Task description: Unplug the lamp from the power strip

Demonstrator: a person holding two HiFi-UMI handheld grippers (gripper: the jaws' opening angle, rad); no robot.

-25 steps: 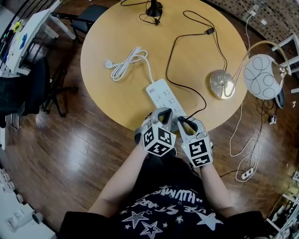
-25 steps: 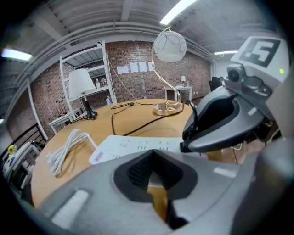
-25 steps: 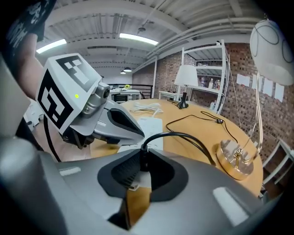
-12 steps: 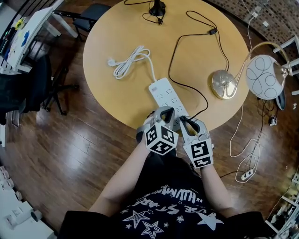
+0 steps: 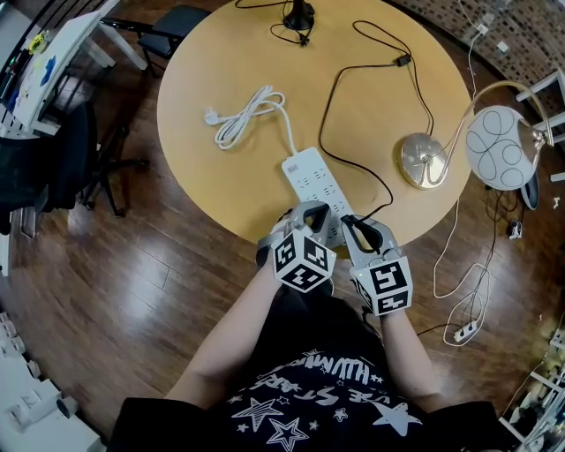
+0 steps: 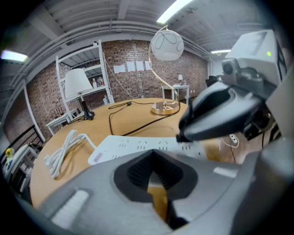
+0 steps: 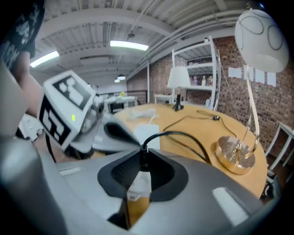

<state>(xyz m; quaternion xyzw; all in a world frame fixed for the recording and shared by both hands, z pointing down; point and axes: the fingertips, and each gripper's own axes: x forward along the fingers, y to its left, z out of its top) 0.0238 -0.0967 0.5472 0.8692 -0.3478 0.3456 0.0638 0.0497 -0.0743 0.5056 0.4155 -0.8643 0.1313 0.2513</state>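
A white power strip (image 5: 309, 177) lies on the round wooden table (image 5: 221, 71). The lamp's black cord (image 5: 331, 106) runs from its gold base (image 5: 419, 160) to a black plug (image 7: 143, 156) at the strip's near end. My right gripper (image 5: 351, 228) is shut on that plug, whose cord rises out between the pads. From the left gripper view, the right gripper's jaw tip rests on the strip (image 6: 138, 146). My left gripper (image 5: 309, 214) sits beside it over the strip's near end, its jaws shut with nothing between them. The lamp's white globe shade (image 5: 500, 146) hangs past the table's right edge.
The strip's own white cord (image 5: 240, 117) lies coiled at the table's left. A black lamp foot (image 5: 296, 16) stands at the far edge. Loose white cables and another power strip (image 5: 466, 330) lie on the floor to the right. A chair (image 5: 168, 26) stands far left.
My right gripper has shifted slightly to the right, still on the plug. The left gripper has stayed over the strip's near end.
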